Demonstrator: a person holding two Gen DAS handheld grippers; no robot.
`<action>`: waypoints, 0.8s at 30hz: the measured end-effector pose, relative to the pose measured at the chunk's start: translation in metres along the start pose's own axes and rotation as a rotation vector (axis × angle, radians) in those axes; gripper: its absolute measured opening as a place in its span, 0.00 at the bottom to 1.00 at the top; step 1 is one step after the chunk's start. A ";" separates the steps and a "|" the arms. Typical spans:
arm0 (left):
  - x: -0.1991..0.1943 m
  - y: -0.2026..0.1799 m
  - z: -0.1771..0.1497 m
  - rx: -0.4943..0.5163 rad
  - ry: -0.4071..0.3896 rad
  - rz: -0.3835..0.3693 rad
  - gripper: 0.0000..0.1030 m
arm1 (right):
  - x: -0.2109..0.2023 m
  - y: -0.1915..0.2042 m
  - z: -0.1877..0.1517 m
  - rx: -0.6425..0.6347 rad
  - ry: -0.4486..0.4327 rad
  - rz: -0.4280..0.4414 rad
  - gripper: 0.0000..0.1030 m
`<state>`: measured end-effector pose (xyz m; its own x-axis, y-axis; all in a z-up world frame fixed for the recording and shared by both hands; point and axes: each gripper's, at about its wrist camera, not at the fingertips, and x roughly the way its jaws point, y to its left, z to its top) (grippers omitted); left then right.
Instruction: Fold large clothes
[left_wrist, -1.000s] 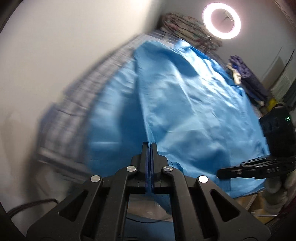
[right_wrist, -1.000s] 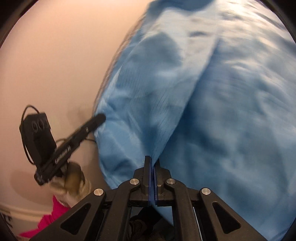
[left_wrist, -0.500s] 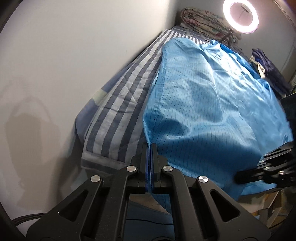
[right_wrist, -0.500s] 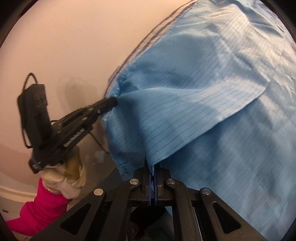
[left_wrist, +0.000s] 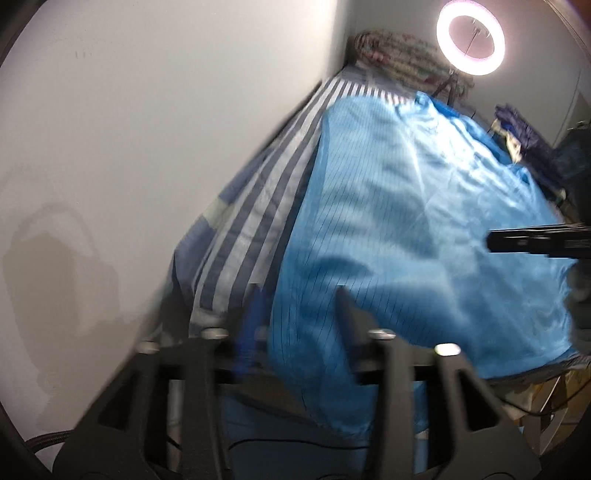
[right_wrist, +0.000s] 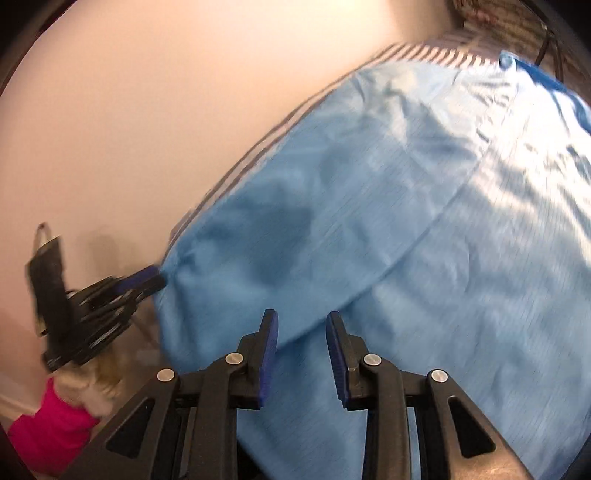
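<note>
Lying spread over the blue-and-white striped bedsheet (left_wrist: 258, 206), the thin pinstriped light-blue garment (left_wrist: 406, 221) looks light, limp and slippery. Both the left gripper (left_wrist: 295, 325) and right gripper (right_wrist: 301, 347) stand spread, released; the hem corners seem the best grip

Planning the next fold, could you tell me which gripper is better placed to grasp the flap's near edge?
Probably the right gripper: open, it straddles that edge of the blue garment; the left gripper sits off at its corner.
</note>
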<state>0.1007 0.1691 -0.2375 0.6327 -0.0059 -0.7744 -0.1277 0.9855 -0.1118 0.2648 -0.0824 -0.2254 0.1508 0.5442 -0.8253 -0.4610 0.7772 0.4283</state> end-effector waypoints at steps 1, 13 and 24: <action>0.000 0.000 0.003 0.004 -0.001 -0.002 0.47 | 0.003 0.002 0.005 -0.009 -0.018 -0.005 0.28; 0.063 0.001 0.031 0.014 0.113 -0.025 0.47 | 0.074 0.001 0.019 -0.025 -0.004 -0.119 0.32; 0.085 0.011 0.040 -0.048 0.148 -0.100 0.47 | 0.072 -0.030 0.023 0.046 -0.025 -0.087 0.34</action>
<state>0.1829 0.1866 -0.2797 0.5248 -0.1318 -0.8410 -0.1082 0.9696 -0.2195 0.3099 -0.0587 -0.2893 0.2104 0.4809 -0.8511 -0.4042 0.8355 0.3722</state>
